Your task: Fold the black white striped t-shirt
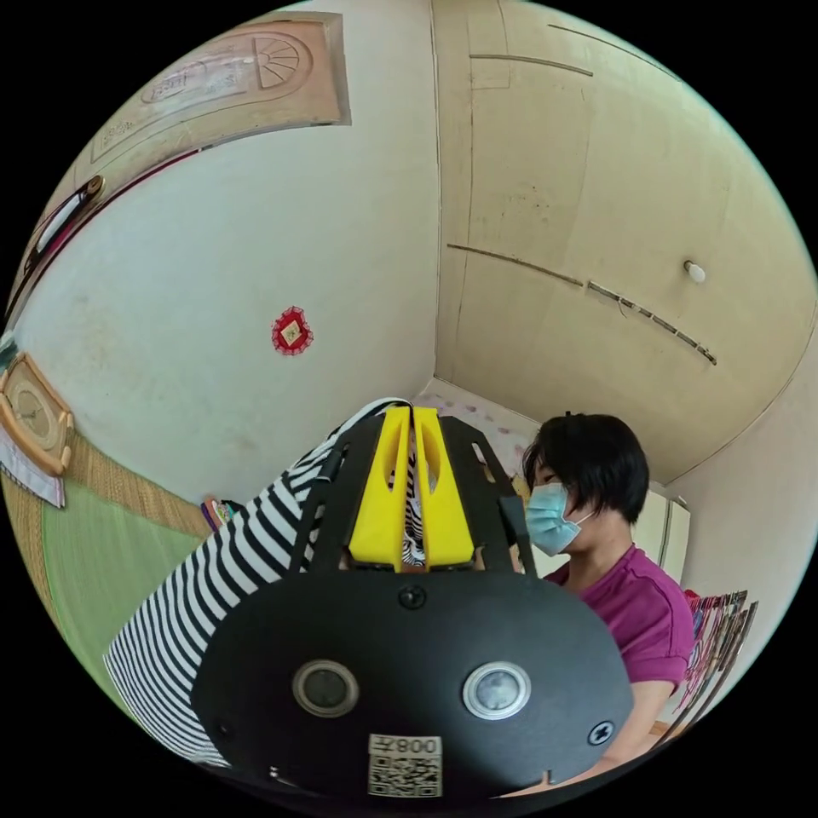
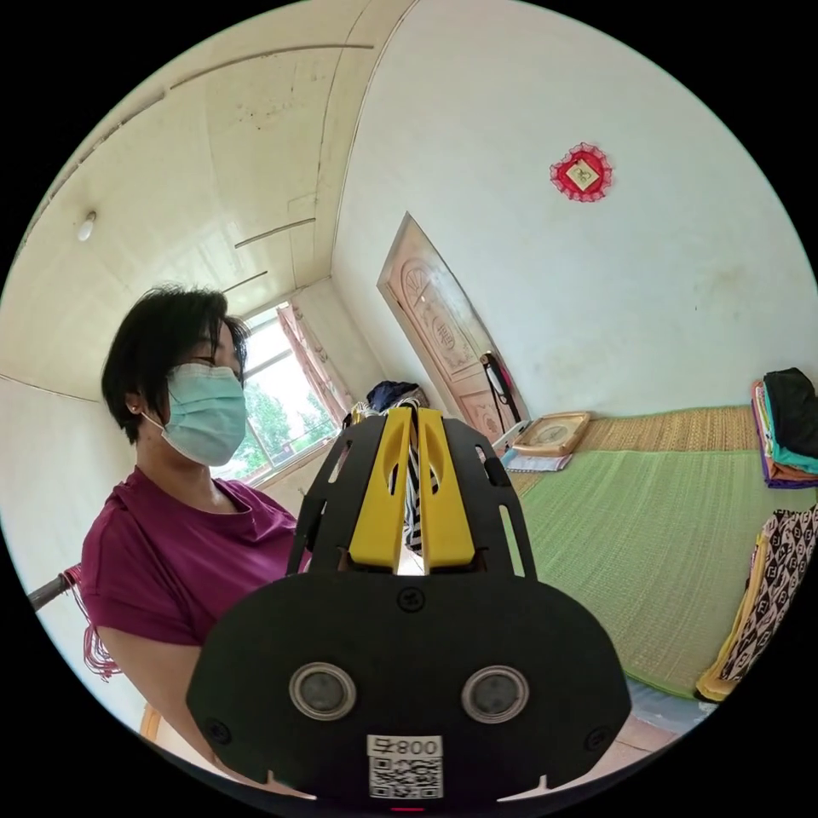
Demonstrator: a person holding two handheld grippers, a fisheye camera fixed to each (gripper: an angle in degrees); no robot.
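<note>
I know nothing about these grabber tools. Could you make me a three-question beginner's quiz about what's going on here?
1. True or false: both grippers are shut on the striped t-shirt.
2. What colour are the left gripper's pads? A) yellow B) blue C) red
3. Fill in: in the right gripper view, beyond the right gripper, a green ____ lies near the stacked clothes.

Key: 1 true; 2 A; 3 mat.

Both cameras ride low behind their tongs, tilted up toward wall and ceiling. Each catches the person close by. Both share the red wall ornament.
</note>
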